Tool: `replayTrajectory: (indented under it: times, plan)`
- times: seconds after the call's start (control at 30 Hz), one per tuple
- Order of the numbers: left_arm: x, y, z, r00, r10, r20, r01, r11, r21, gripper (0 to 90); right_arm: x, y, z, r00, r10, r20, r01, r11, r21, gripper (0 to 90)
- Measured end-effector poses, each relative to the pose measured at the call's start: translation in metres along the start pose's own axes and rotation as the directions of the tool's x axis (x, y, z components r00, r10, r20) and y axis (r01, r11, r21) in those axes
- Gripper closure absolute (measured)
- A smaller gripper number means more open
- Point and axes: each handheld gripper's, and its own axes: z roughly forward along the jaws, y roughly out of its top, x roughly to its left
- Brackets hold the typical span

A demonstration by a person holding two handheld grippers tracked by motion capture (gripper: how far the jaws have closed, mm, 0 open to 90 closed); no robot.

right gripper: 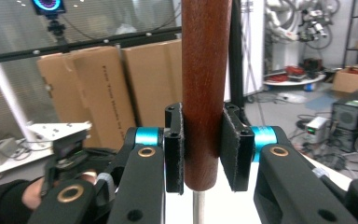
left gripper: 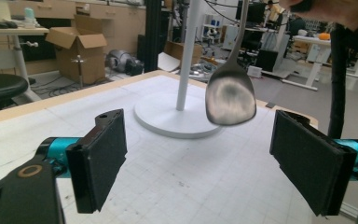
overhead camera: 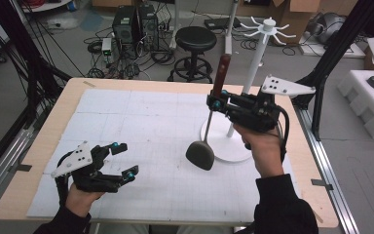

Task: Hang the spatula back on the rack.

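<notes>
Spatula point(overhead camera: 202, 151) hangs from right tongs point(overhead camera: 217, 99) beside stand base point(overhead camera: 226, 141).

Both grippers black, two-jaw, hand-held. Left gripper point(overhead camera: 119, 159): teal-blue pivot caps at the jaw bases, flat black foam-like pads point(left gripper: 100, 158), brass-ringed screw hole on the link, grey three-cornered plate point(overhead camera: 73, 158) with small dark holes. Right gripper point(right gripper: 203, 147): same teal collars, brass rings, grey plate point(overhead camera: 285, 87), black cable point(overhead camera: 285, 129) looping behind. Person wears dark long sleeves point(overhead camera: 280, 207).
</notes>
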Motion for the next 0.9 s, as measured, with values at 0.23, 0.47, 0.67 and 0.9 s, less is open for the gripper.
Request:
replayTrajectory:
  times: [0.23, 0.47, 0.67, 0.9]
  plan:
    - [0.004, -0.003, -0.005, 1.0, 0.003, -0.006, -0.003, 0.9998, 0.02, 18.6, -0.022, 0.014, -0.01, 0.9998, -0.019, 0.002, 0.019, 1.0, 0.015, 73.3]
    - [0.005, -0.003, -0.005, 0.9997, -0.012, -0.02, 0.012, 0.9998, 0.016, 18.7, -0.041, 0.022, -0.028, 0.9993, -0.028, -0.024, 0.028, 1.0, 0.01, 73.2]
    - [0.007, -0.002, -0.004, 0.9996, -0.007, -0.027, 0.008, 0.9998, 0.017, 18.7, -0.058, 0.024, -0.039, 0.9995, -0.017, -0.027, 0.017, 1.0, 0.021, 73.2]
    - [0.008, -0.001, -0.005, 0.9994, -0.009, -0.035, 0.01, 0.9997, 0.021, 18.7, -0.07, 0.024, -0.044, 0.9998, 0.007, -0.019, -0.007, 1.0, 0.011, 73.1]
